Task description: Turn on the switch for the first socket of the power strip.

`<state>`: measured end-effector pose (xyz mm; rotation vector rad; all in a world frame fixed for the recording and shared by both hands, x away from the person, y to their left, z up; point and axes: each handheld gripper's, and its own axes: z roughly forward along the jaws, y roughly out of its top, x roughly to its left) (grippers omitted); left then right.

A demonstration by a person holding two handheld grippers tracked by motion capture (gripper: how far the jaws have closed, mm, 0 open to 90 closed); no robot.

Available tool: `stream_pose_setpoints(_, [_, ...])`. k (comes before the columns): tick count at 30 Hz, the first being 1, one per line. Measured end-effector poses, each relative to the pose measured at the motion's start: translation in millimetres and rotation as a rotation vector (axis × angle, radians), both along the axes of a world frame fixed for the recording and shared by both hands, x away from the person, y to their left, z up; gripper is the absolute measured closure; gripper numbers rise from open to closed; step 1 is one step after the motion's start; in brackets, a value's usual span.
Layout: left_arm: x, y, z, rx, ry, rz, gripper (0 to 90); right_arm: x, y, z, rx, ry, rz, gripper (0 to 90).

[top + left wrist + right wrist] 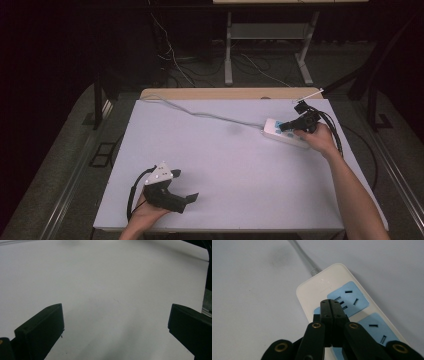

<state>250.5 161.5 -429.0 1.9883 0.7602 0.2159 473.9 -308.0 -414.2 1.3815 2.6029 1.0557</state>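
A white power strip (273, 130) with blue socket faces (351, 298) lies at the right of the white table (225, 160). Its grey cord (200, 114) runs off toward the back left corner. My right gripper (284, 126) is shut, nothing between its jaws, and its tips (330, 302) rest at the edge of the blue socket nearest the cord (302, 257). Whether they press on it I cannot tell. My left gripper (185, 186) hovers near the front left edge, open, jaws wide apart (116, 308) over bare table surface.
A wooden strip (225, 93) borders the table's far edge. Beyond it stand the white legs of another table (228, 50), with loose cables on the dark floor (175, 60). Metal rails (75, 170) run along both sides.
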Motion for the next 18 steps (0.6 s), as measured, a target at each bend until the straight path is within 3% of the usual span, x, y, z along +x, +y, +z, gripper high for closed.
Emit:
stream_pose_setpoints(13, [0.1,-0.2,-0.3,0.007,-0.002,-0.005,0.0,0.0,6.0,-1.9,0.020,0.009,0.018,89.3])
stream_pose_setpoints(18, [0.0,-1.2,-0.8,0.011,0.001,-0.010,0.0,-0.7,8.1,-1.4,0.000,0.003,0.022,89.4])
